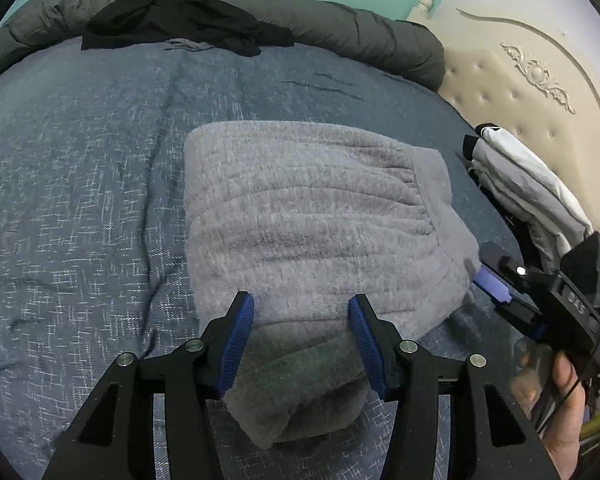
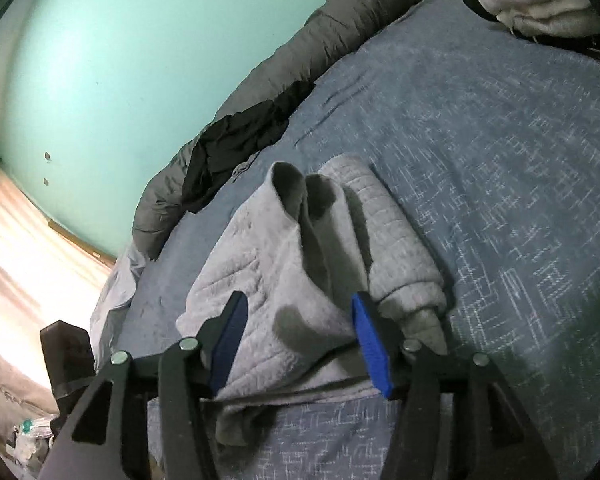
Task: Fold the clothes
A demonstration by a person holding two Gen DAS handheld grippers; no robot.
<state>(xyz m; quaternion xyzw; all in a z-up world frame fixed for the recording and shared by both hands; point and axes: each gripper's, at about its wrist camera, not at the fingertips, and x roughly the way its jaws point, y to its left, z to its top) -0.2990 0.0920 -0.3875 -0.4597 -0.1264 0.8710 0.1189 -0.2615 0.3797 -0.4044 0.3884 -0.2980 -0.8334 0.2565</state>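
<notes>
Two claws hung over one grey garment (image 1: 312,216) on the blue bedspread (image 1: 84,200), and both stood open with nothing clamped. Cloth lay between the blue pads of the left gripper (image 1: 302,312) without the pads pressing on it. The right gripper (image 2: 300,312) likewise had fabric between its parted pads, loose and slumped rather than pinched.

From the left claw the garment lay straight ahead and below, a folded block running away from the fingertips, with a darker rolled edge directly under the jaws. From the right claw the same garment lay ahead and slightly left, its long axis running away toward the far wall, with two raised folds standing up at the far end. The right claw's tip showed at the garment's right edge in the left view, so both were about equally near; the left sat more squarely over the near end.

I judged the fold nearly finished, and the next move probably a regrasp or a carry toward the stack.

Counted: one grey garment in hand's reach, one black garment (image 1: 188,16) heaped well beyond the claws against the dark grey duvet (image 1: 340,28), and one stack of folded clothes (image 1: 520,184) off to the right beside the cream headboard (image 1: 540,80).
</notes>
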